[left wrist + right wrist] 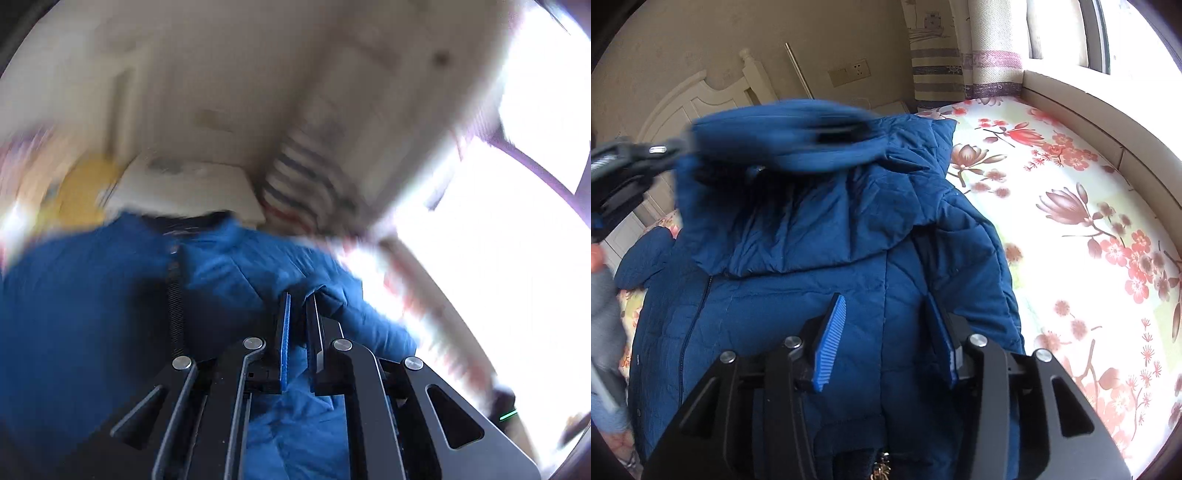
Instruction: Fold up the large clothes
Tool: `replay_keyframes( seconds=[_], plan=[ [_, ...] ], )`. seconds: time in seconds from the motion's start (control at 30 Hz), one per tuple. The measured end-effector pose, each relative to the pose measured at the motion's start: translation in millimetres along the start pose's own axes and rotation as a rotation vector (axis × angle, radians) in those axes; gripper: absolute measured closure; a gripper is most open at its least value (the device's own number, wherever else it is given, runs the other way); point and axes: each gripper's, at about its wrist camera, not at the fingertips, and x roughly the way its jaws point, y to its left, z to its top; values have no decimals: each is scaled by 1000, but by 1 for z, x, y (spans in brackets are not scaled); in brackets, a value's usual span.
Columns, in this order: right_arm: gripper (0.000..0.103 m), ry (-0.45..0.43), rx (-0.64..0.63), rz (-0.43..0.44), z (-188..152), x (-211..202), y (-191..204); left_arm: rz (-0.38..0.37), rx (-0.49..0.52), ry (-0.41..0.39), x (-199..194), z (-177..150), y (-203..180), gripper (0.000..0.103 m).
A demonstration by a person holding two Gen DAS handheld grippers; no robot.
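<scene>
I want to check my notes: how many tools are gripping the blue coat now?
1. The left tool is shut on a fold of the blue coat. The right tool stands open above the coat's back, gripping nothing.

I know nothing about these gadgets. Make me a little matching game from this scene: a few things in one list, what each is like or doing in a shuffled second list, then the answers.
Things:
1. left gripper
2. right gripper
3. bedsheet
4. wall socket

Descriptions:
A. printed with red and pink flowers
B. shut on the blue coat's fabric
C. fixed on the beige wall behind the bed
D. jaws apart above the coat, nothing pinched

Pairs: 1-B, 2-D, 3-A, 4-C
</scene>
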Motion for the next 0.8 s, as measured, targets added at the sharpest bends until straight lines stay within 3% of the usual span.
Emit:
replay_keyframes(
  seconds=[0.07, 0.17, 0.23, 0.3, 0.37, 0.43, 0.5, 0.53, 0.57, 0.63, 0.67, 0.77, 0.8],
  plan=[
    [56, 0, -2, 1, -3, -4, 4, -4, -172, -14, -25, -4, 52, 95],
    [54, 1, -10, 3, -2, -3, 5, 59, -317, 53, -40, -32, 116, 93],
    [53, 2, -13, 1, -2, -3, 7, 135, -321, 124, -47, -57, 139, 86],
    [53, 2, -16, -1, -2, -3, 7, 172, -271, 162, -54, -73, 142, 70],
    [53, 3, -20, -7, -3, -4, 8, 226, -116, 170, -65, -82, 123, 62],
    [52, 5, -29, -15, -3, -3, 9, 287, 161, 144, -76, -85, 82, 55],
    [52, 5, -37, -24, -3, -3, 11, 324, 463, 111, -82, -93, 38, 24],
    [52, 6, -41, -29, -3, -2, 12, 310, 671, 111, -83, -106, 10, 16],
    [52, 6, -43, -32, -3, -2, 13, 282, 796, 125, -82, -116, -8, 11],
    [52, 5, -45, -35, -3, -2, 13, 256, 959, 177, -74, -134, -32, 11],
    [52, 5, -46, -36, -3, -2, 13, 285, 1017, 193, -63, -140, -39, 11],
    [52, 5, -47, -35, -3, -2, 12, 460, 1166, 202, -23, -145, -36, 13],
    [52, 5, -47, -35, -3, -2, 13, 458, 1175, 226, -16, -144, -33, 22]
  ],
)
